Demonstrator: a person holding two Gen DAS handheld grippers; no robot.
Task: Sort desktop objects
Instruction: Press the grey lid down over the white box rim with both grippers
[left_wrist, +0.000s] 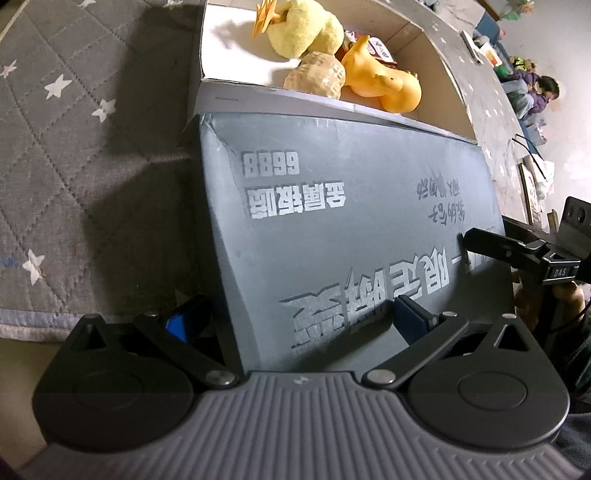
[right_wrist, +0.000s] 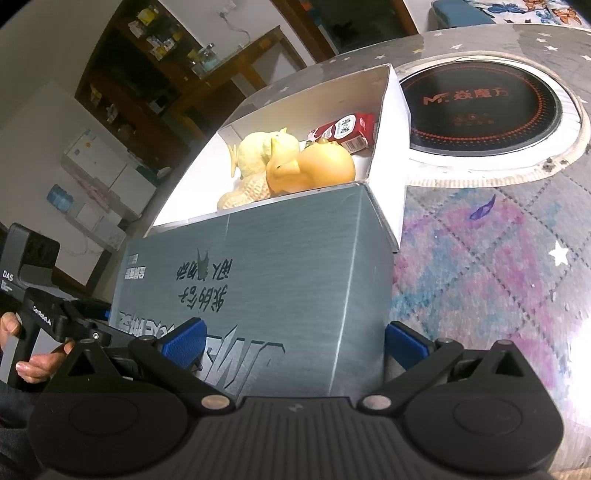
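A grey box lid with white printed characters leans against an open white box. The box holds a pale yellow plush chick, a peanut-shaped toy, an orange rubber duck and a red milk carton. My left gripper is open, its blue-padded fingers straddling the lid's left corner. My right gripper is open, its fingers straddling the lid's right corner. The right gripper also shows at the right edge of the left wrist view.
The box stands on a grey quilted cloth with white stars. A round black induction hob is set into the table right of the box. A shelf and a white cabinet stand behind. A person sits far off.
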